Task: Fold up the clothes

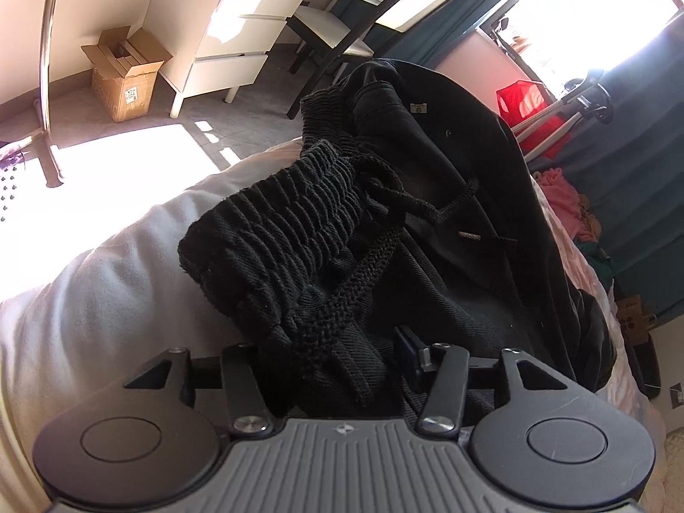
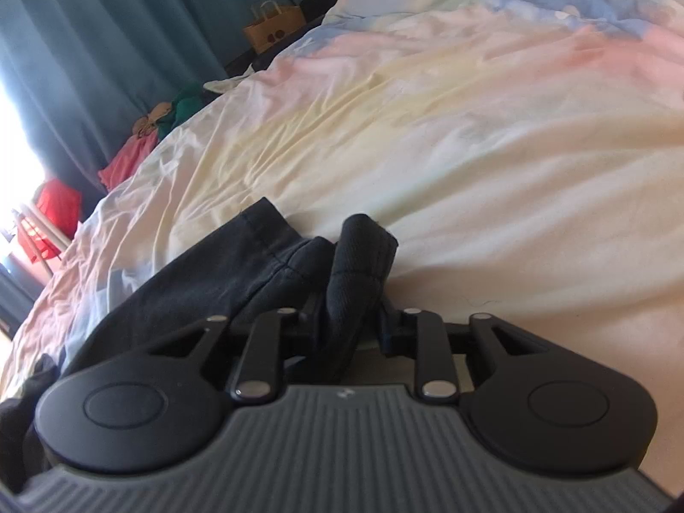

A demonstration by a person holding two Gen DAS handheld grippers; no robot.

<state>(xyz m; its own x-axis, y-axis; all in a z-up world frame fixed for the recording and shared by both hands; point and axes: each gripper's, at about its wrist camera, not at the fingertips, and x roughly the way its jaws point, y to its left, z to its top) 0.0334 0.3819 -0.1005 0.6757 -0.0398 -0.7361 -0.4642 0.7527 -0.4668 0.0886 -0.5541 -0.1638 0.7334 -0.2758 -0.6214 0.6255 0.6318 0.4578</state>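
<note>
Black drawstring trousers (image 1: 427,196) lie bunched on the bed, ribbed elastic waistband (image 1: 282,231) and knotted cord facing the left wrist camera. My left gripper (image 1: 337,363) is shut on the waist fabric, which bulges up between its fingers and hides the tips. In the right wrist view a dark hem end of the same trousers (image 2: 256,265) trails left across the pastel duvet (image 2: 470,128). My right gripper (image 2: 350,325) is shut on a folded ridge of that dark cloth, which sticks up past the fingers.
A white pillow (image 1: 107,278) lies left of the trousers. Beyond the bed stand a cardboard box (image 1: 124,77), a white desk with drawers (image 1: 231,42) and a chair (image 1: 342,30). Coloured clothes (image 2: 132,154) pile at the bed's far edge by teal curtains (image 2: 107,42).
</note>
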